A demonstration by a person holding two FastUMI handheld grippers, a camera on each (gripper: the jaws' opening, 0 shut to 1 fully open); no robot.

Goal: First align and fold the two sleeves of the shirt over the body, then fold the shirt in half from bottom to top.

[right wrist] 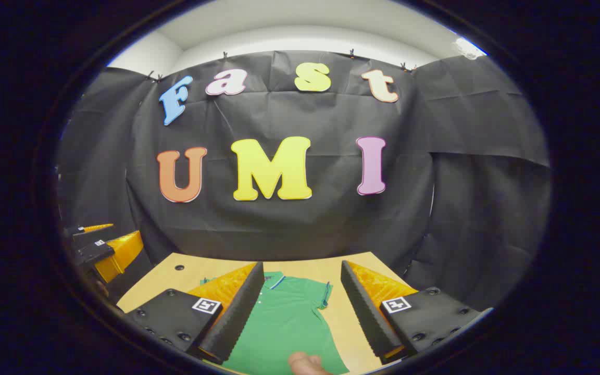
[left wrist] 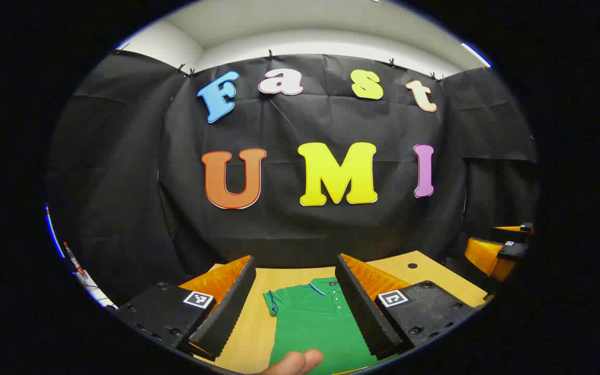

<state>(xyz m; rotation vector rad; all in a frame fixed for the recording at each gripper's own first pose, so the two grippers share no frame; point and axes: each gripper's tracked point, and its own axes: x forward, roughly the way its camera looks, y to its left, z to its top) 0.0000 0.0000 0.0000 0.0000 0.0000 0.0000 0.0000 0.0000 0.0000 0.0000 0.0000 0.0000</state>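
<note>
While both grippers hover with fingers spread wide and holding nothing, a green shirt (left wrist: 313, 323) lies flat on a wooden table (left wrist: 438, 276).

In the left gripper view, the left gripper (left wrist: 295, 307) frames the shirt's collar and one short sleeve. In the right gripper view, the shirt's other sleeve lies between the right gripper's (right wrist: 300, 307) fingers; a fingertip (right wrist: 305, 362) shows at the bottom edge.
</note>
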